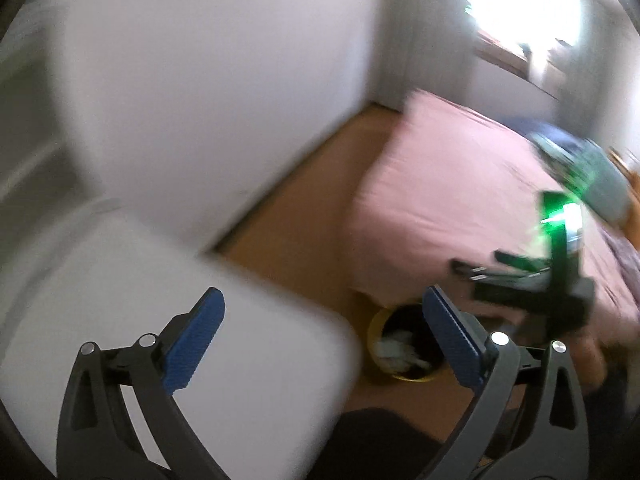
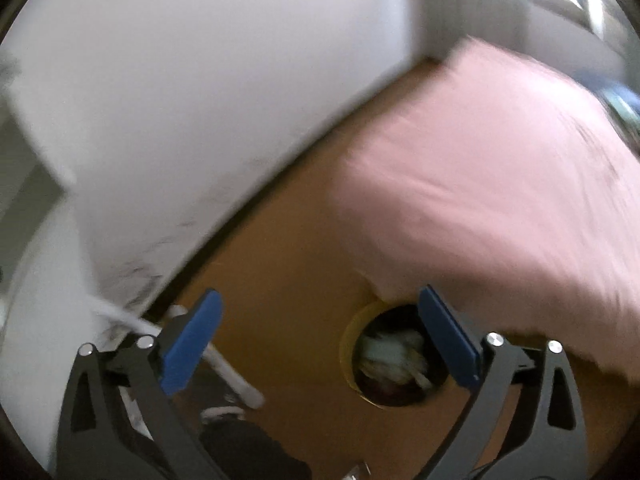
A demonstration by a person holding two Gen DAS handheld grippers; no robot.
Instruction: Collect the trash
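1. Both tongs hang over the floor, and both views are smeared with blur. The left gripper (image 1: 322,334) has its blue pads spread wide with nothing between them.
2. The right gripper (image 2: 320,336) is the same: pads well apart, only floor and bin showing in the gap. Nothing is clamped anywhere.
3. The yellow bin (image 2: 347,344) sits on the wooden floor (image 2: 280,260), just inside the right tong's right-hand pad and partly hidden behind it. From the left tong it peeks out beside the right-hand pad (image 1: 376,344).
4. The trash (image 2: 394,356) is a pale crumpled wad lying down inside the bin, against a dark lining.
5. My read: the drop-off step is finished, with rubbish binned and both tongs empty.
6. The pink bed (image 2: 480,180) sits ahead and to the right of both tongs, its corner draping right over the bin's far edge. A white table (image 1: 180,320) lies under the left tong's left pad.
7. The next move calls for spotting another scrap. I can't pick one out through this blur, so the hands should steady first, then approach with pads wide.
8. No brand, label or lettering is legible; the green glow on the right tong, seen from the left camera, is just light.
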